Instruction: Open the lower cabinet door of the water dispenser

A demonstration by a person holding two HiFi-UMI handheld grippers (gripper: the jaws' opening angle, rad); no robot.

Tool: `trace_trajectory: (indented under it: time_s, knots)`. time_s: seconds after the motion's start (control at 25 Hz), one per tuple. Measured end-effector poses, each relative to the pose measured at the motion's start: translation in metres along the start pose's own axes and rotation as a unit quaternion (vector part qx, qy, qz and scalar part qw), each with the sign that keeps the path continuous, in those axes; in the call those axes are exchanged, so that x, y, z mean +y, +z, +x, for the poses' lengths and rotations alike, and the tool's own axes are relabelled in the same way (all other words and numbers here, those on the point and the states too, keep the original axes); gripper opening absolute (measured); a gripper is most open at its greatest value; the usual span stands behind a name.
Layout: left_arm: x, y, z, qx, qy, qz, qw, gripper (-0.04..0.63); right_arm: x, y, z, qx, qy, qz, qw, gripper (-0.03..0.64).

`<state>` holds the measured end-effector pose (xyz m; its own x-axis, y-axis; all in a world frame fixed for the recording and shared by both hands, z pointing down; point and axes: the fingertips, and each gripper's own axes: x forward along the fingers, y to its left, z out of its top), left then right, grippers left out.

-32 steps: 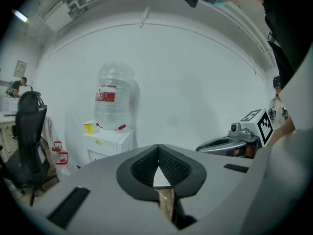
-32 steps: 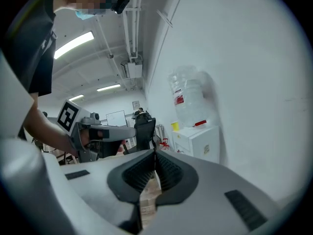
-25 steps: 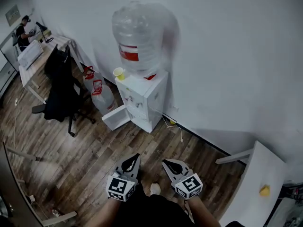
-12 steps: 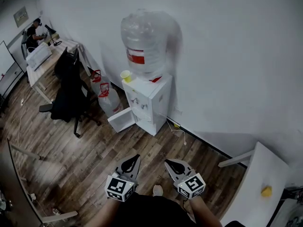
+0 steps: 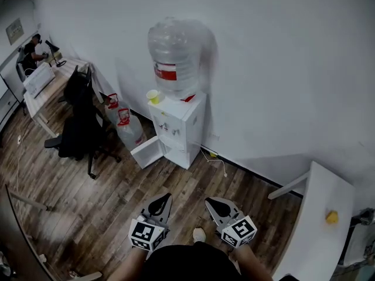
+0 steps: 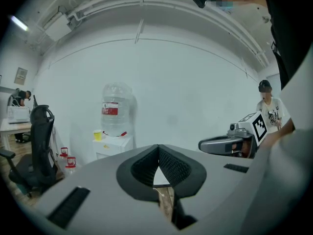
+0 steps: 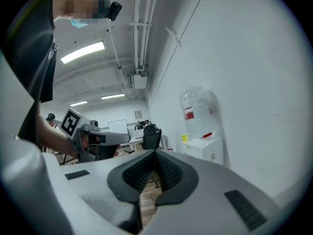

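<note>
White water dispenser, lower cabinet door open (swung leftward).

An office: swivel chair, water dispenser, desk (a person seated there).

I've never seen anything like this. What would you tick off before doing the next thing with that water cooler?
1. Lower cabinet door of the white water dispenser open: ok, it stands swung out.
2. Left gripper empty, jaws together: ok.
3. Right gripper empty, jaws together: ok.
4. Grippers within reach of the dispenser: not ok, wooden floor lies between.
5. Yellow cup upright on the dispenser's top: ok.
6. What is inside the cabinet: cannot tell.
</note>
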<state>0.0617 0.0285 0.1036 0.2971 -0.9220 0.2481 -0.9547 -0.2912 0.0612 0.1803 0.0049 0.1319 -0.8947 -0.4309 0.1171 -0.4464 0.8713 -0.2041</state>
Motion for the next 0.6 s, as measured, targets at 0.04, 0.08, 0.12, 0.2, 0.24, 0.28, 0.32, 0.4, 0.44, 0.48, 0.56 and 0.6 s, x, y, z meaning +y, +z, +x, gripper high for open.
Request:
trace_trajectory:
  time_s: [0.04,0.08,0.12,0.2,0.24,0.28,0.32,0.4,0.44,0.48,0.56,0.6]
  knots:
    - [0.002,-0.001,-0.008,-0.001,-0.003,0.000,1.0000,0.014,0.007,-0.001,-0.003,-0.002,-0.008,0.000,1.000,0.023]
    - [0.005,-0.002,-0.017,-0.003,-0.005,0.000,1.0000,0.014,0.016,-0.003,-0.005,-0.003,-0.014,0.000,1.000,0.023]
    - [0.009,-0.004,-0.027,-0.005,-0.006,0.000,1.0000,0.014,0.026,-0.006,-0.005,-0.003,-0.018,0.000,1.000,0.023]
    - [0.016,-0.009,-0.046,-0.007,-0.008,0.000,0.9999,0.014,0.045,-0.013,-0.007,-0.003,-0.027,0.004,1.000,0.023]
    - [0.019,-0.012,-0.056,-0.008,-0.009,0.000,0.9999,0.014,0.055,-0.016,-0.007,-0.004,-0.031,0.008,0.999,0.023]
    - [0.022,-0.016,-0.067,-0.009,-0.011,0.000,0.9999,0.014,0.066,-0.018,-0.008,-0.007,-0.036,0.013,0.999,0.023]
    - [0.025,-0.019,-0.079,-0.010,-0.012,-0.001,0.9999,0.014,0.076,-0.019,-0.008,-0.010,-0.040,0.018,0.999,0.023]
    - [0.030,-0.028,-0.102,-0.014,-0.014,-0.006,0.9998,0.014,0.098,-0.021,-0.009,-0.016,-0.049,0.019,0.998,0.023]
    - [0.033,-0.031,-0.115,-0.016,-0.014,-0.009,0.9997,0.014,0.109,-0.021,-0.011,-0.018,-0.054,0.016,0.998,0.023]
    - [0.037,-0.035,-0.127,-0.019,-0.015,-0.014,0.9996,0.014,0.121,-0.020,-0.012,-0.020,-0.058,0.012,0.998,0.023]
    - [0.044,-0.041,-0.153,-0.023,-0.017,-0.022,0.9993,0.014,0.145,-0.017,-0.016,-0.024,-0.067,0.004,0.997,0.023]
    - [0.048,-0.046,-0.165,-0.024,-0.016,-0.026,0.9992,0.014,0.156,-0.016,-0.019,-0.025,-0.071,0.001,0.997,0.023]
